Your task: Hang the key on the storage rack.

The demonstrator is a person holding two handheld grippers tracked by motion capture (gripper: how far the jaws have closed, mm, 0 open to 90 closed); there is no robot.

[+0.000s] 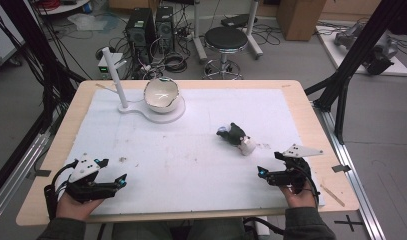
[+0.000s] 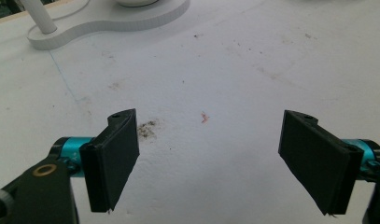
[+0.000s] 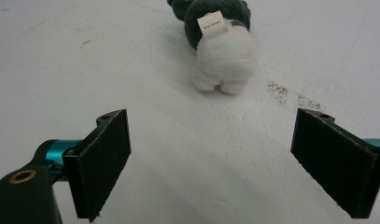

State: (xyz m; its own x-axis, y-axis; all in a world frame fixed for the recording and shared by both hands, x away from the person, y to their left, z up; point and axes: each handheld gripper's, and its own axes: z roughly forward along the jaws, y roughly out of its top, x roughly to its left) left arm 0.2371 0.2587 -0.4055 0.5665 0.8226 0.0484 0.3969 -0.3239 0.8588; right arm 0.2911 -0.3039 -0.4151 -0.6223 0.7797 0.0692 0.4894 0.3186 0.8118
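A small plush toy [image 1: 235, 136], dark with a white end, lies on the white mat [image 1: 191, 150] right of centre. In the right gripper view the plush toy [image 3: 222, 51] lies just ahead, white end nearest, with a paper tag on it. My right gripper [image 1: 269, 163] rests near the front right edge, a short way from the toy, open and holding nothing [image 3: 220, 158]. A white bowl [image 1: 161, 93] sits on a white stand [image 1: 141, 109] with an upright post at the back left. My left gripper [image 1: 113, 171] is open over bare mat [image 2: 213, 149] at the front left.
The stand's base [image 2: 108, 23] lies far ahead of the left jaws. Faint dirt marks [image 2: 148, 129] speckle the mat. Behind the table stand a stool [image 1: 226, 40] and computer towers [image 1: 141, 27]. Black frame struts [image 1: 361, 55] rise at the right.
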